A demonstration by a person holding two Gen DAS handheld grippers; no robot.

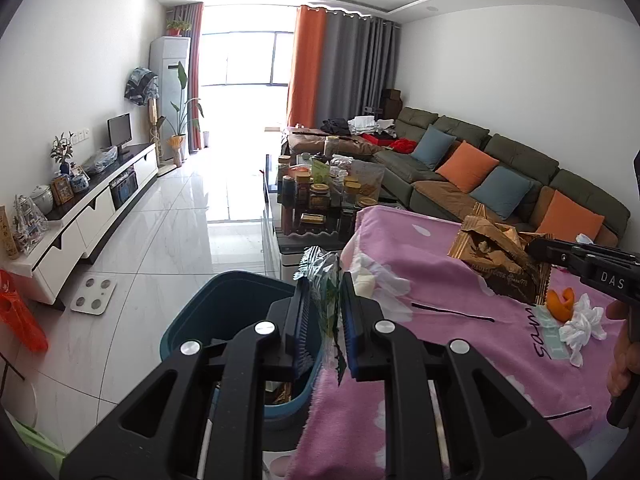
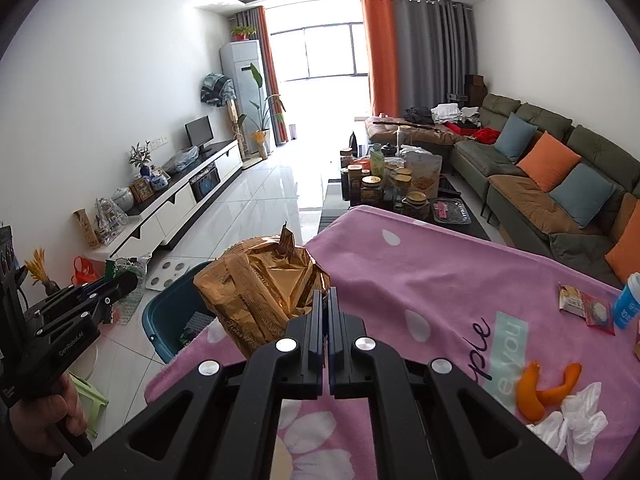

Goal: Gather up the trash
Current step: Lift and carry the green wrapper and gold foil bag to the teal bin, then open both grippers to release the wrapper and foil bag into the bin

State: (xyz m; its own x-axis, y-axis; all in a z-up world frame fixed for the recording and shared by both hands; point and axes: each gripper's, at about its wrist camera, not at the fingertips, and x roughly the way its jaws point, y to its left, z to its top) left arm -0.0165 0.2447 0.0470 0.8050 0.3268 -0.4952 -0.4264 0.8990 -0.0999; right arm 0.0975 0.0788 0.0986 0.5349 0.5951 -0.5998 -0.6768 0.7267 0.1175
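One teal bin (image 1: 224,312) stands on the floor at the left edge of the table, which is covered by a pink blanket (image 1: 420,248). The left gripper (image 1: 325,292) is nearly closed, pinching one green-and-silver wrapper (image 1: 320,276) held upright just beside the bin's rim. The right gripper (image 2: 325,300) is fully closed on one crumpled gold bag (image 2: 260,280), held over the table's left corner — near the bin. Still lying on the blanket toward the right: two pieces of orange peel (image 2: 530,392), one bunch of white tissue (image 2: 576,416), one red-and-white snack packet (image 2: 588,304) — and one blue cup (image 2: 630,300) at the far right edge.
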